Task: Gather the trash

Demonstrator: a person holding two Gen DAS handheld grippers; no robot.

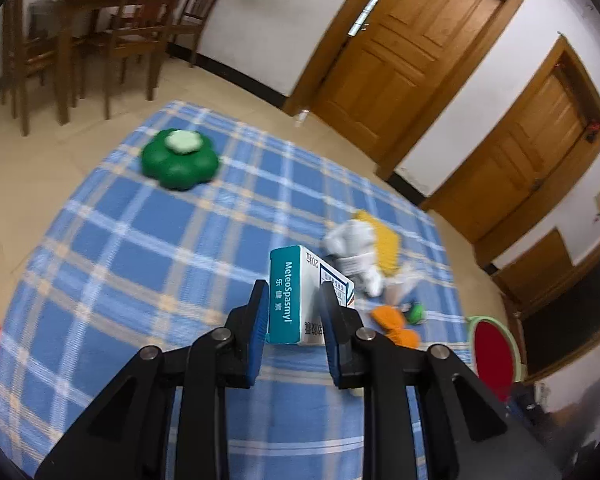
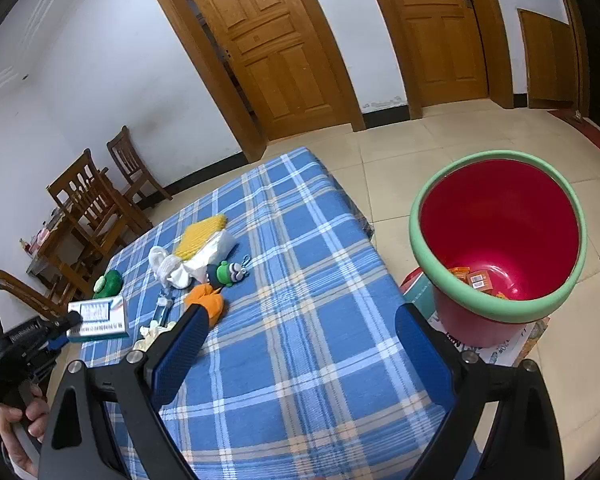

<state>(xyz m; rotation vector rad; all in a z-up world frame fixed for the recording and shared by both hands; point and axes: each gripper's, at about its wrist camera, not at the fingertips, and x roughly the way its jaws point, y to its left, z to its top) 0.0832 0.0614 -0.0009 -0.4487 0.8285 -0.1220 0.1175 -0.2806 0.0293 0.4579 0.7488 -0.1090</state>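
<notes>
Box: my left claw (image 1: 294,312) is clamped on a teal-and-white medicine box (image 1: 296,296), one blue pad on each side, the box lifted clear of the plaid cloth (image 1: 140,240). From my right-hand view the same box (image 2: 98,318) hangs at the cloth's left edge, pinched in that claw (image 2: 66,322).
Left hand: the hand (image 2: 24,416) working the left claw shows at the lower left of my right-hand view.
Right claw: my right claw (image 2: 300,334) stands wide, nothing between its pads, over the near part of the cloth.
Bin: the red bin with a green rim (image 2: 496,236) stands on the floor just off the cloth's right edge, propped on flat cartons; orange wrappers (image 2: 476,280) lie at its bottom.
Other litter: crumpled white paper (image 2: 170,268), a yellow knitted piece (image 2: 202,236) and a clear bag (image 2: 220,246) are heaped toward the cloth's far left; an orange peel-like scrap (image 2: 208,300) lies nearer me.
Toys: a green frog figure (image 2: 228,272) lies beside the heap; a green flower-shaped thing (image 1: 180,158) sits near the cloth's far left corner.
Room: wooden chairs (image 1: 132,32) and two wooden doors (image 2: 272,48) stand beyond the cloth.
</notes>
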